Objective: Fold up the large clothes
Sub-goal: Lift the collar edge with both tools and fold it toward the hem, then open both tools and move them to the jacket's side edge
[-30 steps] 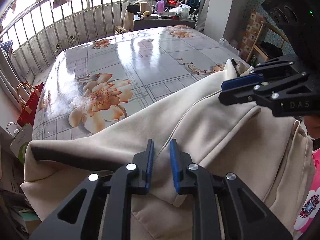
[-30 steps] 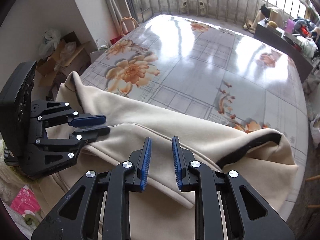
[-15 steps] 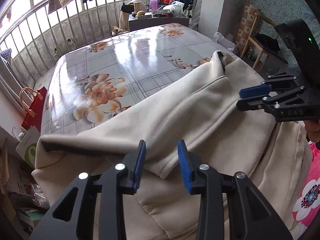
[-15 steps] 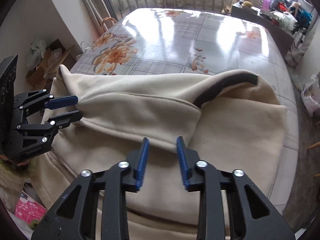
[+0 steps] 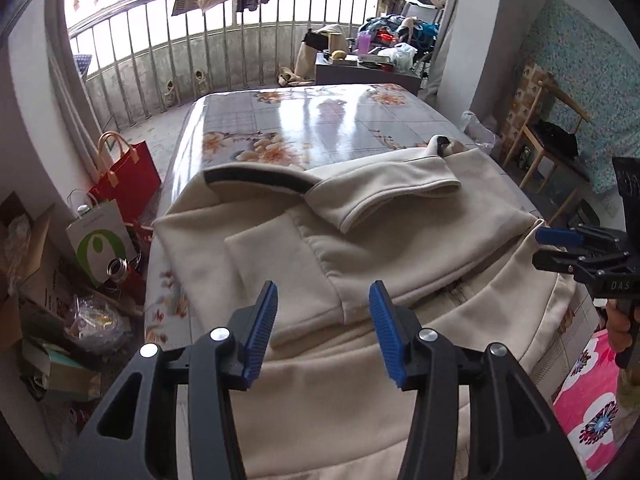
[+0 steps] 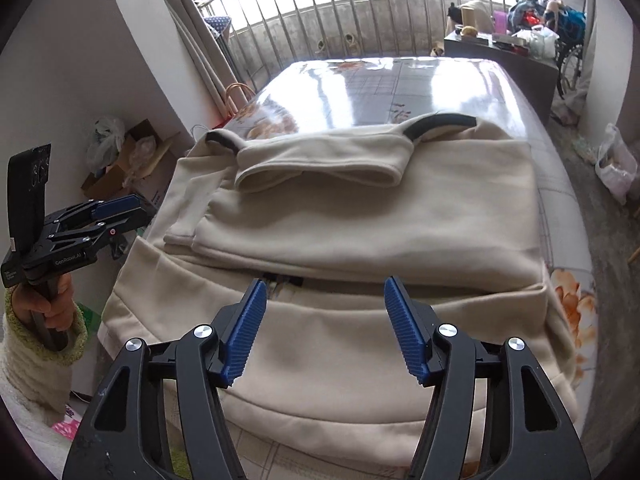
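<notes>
Both my claws have let go in the last second: a moment ago each was pinched on the cream jacket's edge, and now the left claw [image 5: 322, 330] and the right claw [image 6: 322, 330] hang released, blue pads spread wide above the cloth, holding nothing. The cream jacket [image 6: 360, 216] lies on the worktop [image 6: 420, 80], a glossy floral-print surface, at its near end. Its upper half has been carried over and dropped onto the lower half, with a sleeve [image 5: 392, 188] lying across the top and a dark-lined collar edge [image 5: 256, 176] at the far side. I judge this fold as laid; a further fold probably remains. Readable writing: "DAS" on the right claw's body seen from the left camera, and "GenRobot.AI" on the left claw's body seen from the right camera.
</notes>
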`<state>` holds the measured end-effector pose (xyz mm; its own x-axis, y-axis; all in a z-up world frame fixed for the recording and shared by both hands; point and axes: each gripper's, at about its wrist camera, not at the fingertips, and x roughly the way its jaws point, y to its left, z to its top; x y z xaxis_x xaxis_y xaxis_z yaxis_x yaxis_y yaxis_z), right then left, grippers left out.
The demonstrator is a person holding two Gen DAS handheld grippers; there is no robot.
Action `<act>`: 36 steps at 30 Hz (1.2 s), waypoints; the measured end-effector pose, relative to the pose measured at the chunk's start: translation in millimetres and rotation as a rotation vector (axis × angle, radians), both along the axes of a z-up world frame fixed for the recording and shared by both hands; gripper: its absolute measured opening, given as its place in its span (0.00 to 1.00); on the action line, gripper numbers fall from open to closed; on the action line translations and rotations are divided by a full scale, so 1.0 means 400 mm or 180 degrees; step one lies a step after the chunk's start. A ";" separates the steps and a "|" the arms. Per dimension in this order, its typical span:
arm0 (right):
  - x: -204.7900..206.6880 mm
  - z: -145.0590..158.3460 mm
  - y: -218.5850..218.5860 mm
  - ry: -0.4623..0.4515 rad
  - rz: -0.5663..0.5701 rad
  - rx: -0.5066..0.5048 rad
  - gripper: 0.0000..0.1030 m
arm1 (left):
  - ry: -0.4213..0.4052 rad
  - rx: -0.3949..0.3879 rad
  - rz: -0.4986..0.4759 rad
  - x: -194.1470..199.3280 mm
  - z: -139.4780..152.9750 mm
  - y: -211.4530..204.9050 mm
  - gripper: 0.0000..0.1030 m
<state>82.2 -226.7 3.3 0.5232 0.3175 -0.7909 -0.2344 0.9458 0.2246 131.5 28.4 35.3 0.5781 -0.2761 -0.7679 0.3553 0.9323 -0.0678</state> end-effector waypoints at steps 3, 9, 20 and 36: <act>-0.033 -0.050 0.038 -0.0006 -0.0014 -0.0111 0.63 | 0.0046 -0.0080 0.0265 -0.068 -0.036 0.044 0.46; -0.061 -0.138 0.088 0.0020 -0.0030 -0.0373 0.70 | 0.0080 -0.0213 0.0774 -0.148 -0.079 0.144 0.46; -0.062 -0.145 0.100 -0.0054 0.0031 -0.0441 0.75 | 0.0307 -0.0404 0.0896 -0.121 -0.128 0.216 0.43; -0.062 -0.146 0.104 0.0002 0.0013 -0.0482 0.75 | 0.0574 -0.0638 0.0745 -0.115 -0.179 0.238 0.37</act>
